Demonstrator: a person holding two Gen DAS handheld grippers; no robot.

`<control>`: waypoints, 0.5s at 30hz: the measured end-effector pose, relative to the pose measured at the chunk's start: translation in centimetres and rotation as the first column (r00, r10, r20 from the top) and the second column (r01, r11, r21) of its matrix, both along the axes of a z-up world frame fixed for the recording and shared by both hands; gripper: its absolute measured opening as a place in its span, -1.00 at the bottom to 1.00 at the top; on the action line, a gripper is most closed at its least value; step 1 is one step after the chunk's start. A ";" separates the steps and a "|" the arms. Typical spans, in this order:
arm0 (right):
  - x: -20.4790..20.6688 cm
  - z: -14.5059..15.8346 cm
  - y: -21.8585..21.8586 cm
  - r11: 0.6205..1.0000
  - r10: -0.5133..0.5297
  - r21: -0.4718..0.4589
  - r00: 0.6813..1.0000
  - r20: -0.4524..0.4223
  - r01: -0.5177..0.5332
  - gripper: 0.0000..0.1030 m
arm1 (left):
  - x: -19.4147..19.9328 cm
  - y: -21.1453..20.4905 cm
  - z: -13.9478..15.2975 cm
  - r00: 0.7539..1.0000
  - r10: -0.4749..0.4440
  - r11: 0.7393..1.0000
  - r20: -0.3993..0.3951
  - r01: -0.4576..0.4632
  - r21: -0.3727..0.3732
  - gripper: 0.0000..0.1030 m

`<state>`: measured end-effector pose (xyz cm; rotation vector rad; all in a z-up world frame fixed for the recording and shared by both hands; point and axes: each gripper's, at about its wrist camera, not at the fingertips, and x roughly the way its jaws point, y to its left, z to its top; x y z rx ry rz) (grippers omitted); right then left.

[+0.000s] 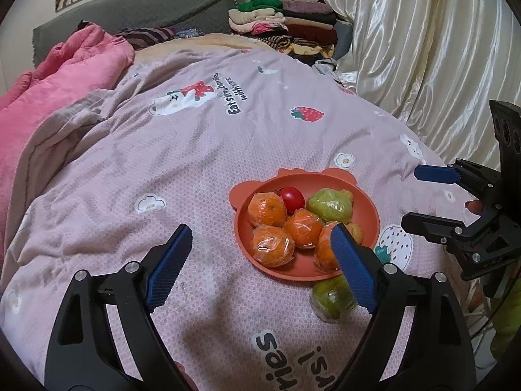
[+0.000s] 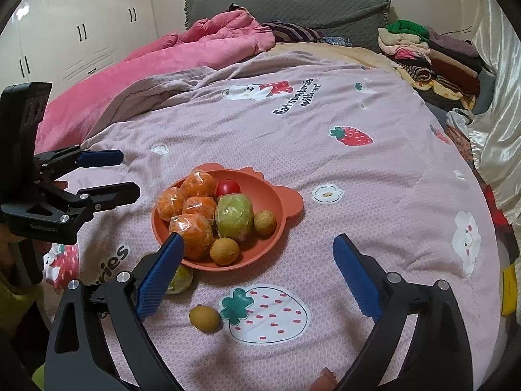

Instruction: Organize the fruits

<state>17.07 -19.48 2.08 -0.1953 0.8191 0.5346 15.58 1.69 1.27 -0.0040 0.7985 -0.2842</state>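
Observation:
An orange-red plate with bear ears (image 1: pixel 368 215) (image 2: pixel 280 208) lies on the printed bedspread. It holds several plastic-wrapped oranges (image 1: pixel 266 209) (image 2: pixel 192 239), a red tomato (image 1: pixel 292 197) (image 2: pixel 228 187), a wrapped green fruit (image 1: pixel 329 208) (image 2: pixel 233 216) and two small brown fruits (image 2: pixel 264 222). Another wrapped green fruit (image 1: pixel 329 299) (image 2: pixel 182 280) lies on the cloth by the plate's near rim. A third small brown fruit (image 2: pixel 204 317) lies loose in front of the plate. My left gripper (image 1: pixel 260 264) (image 2: pixel 128 174) and right gripper (image 2: pixel 259 247) (image 1: pixel 415 195) hover on either side of the plate, both open and holding nothing.
A pink quilt (image 1: pixel 65 75) is bunched at the bed's far left. Folded clothes (image 1: pixel 286 29) are stacked at the far right by the grey headboard (image 2: pixel 293 6). A shiny cream curtain (image 1: pixel 423 49) hangs along the right side, and white wardrobe doors (image 2: pixel 81 32) stand beyond the bed.

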 end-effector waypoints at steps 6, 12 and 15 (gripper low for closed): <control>-0.4 0.3 -0.2 1.000 -0.010 0.000 1.000 0.010 0.010 0.82 | -0.4 0.2 0.3 1.000 0.007 1.000 0.009 -0.007 -0.002 0.64; -0.9 0.5 -0.5 1.000 -0.015 0.000 1.000 0.017 0.015 0.83 | -0.8 0.3 0.6 1.000 0.019 1.000 0.015 -0.019 -0.005 0.72; -1.2 0.5 -0.6 1.000 -0.020 -0.002 1.000 0.018 0.020 0.84 | -1.2 0.2 0.8 1.000 0.021 1.000 0.021 -0.021 -0.005 0.76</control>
